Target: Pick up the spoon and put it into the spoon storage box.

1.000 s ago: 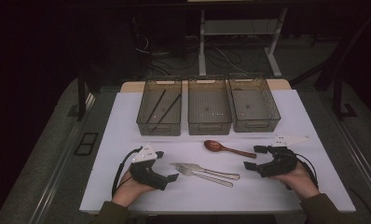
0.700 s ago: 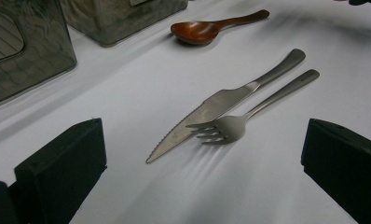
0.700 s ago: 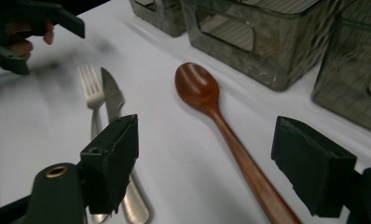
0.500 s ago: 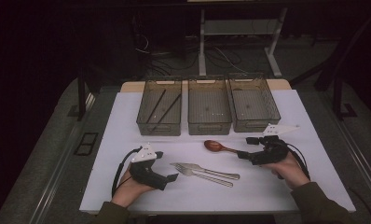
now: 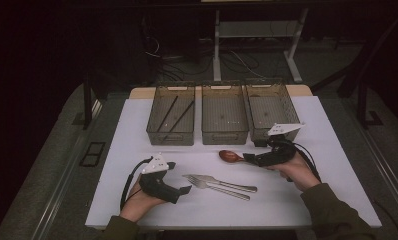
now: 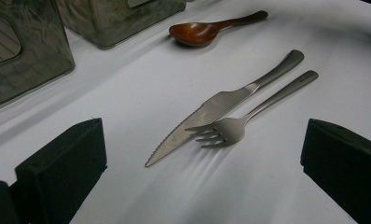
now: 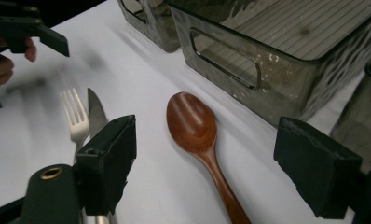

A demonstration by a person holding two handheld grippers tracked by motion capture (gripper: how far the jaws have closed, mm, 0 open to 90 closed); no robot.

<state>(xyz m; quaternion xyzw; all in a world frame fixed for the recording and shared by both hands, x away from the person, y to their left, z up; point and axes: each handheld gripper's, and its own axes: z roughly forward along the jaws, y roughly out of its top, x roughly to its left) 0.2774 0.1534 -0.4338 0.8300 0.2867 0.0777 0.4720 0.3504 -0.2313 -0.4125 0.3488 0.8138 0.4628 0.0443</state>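
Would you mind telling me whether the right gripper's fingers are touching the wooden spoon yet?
Apart. In the right gripper view the wooden spoon lies on the white table between the open fingers of the right gripper, with bare table on both sides of its handle.

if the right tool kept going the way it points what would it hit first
Most likely the wooden spoon. It lies between the open jaws of the right tool, handle nearest and bowl ahead. The fork and knife lie off to one side, so they look clear of that line.

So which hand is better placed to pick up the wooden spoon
The right. The right gripper has its open jaws on either side of the wooden spoon handle, while the left gripper sits back by the fork and knife.
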